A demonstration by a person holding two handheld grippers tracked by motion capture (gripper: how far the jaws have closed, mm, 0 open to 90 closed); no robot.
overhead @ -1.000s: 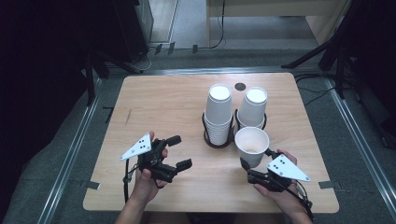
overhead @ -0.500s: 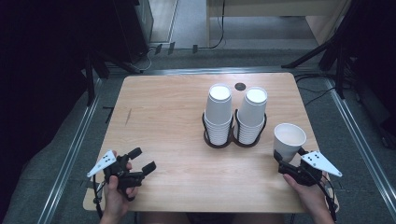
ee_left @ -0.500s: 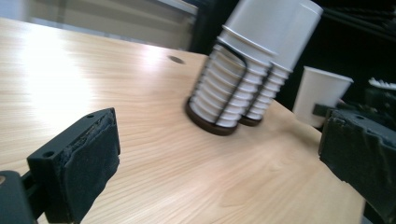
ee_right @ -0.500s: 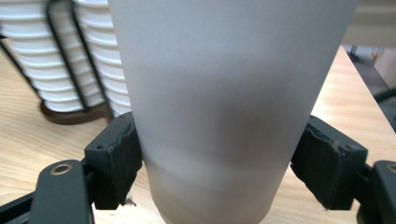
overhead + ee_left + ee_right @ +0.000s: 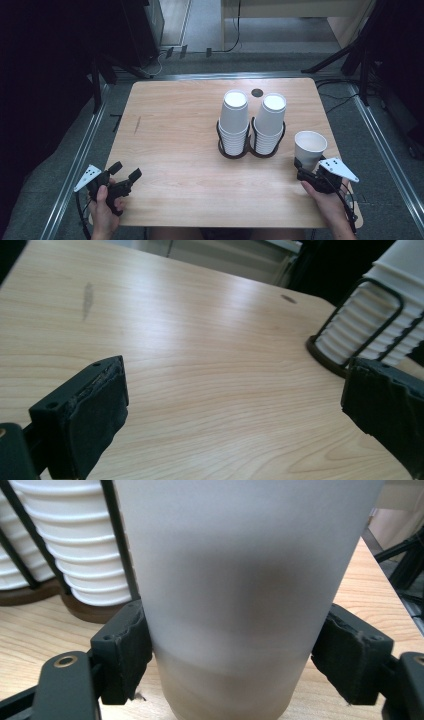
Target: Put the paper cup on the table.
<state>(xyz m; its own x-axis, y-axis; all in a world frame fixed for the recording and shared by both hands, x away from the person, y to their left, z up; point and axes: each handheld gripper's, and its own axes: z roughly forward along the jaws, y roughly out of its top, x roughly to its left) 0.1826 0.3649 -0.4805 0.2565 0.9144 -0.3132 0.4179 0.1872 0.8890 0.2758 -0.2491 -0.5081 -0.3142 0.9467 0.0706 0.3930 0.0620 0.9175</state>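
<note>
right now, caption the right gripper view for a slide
White paper cup between the right gripper pads, with stacked cups in a black wire holder behind it on the wooden table.

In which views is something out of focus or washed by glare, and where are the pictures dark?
Right gripper view: the single cup sits very close and looks soft and blurred, while the stacked cups are sharper. Left gripper view: a pale glare runs across the table. High view: the table is evenly lit, but the surroundings on the left are nearly black.

White cups [image 5: 234,120], black wire holder [image 5: 251,146], light woodgrain table [image 5: 175,130], black jaws.
</note>
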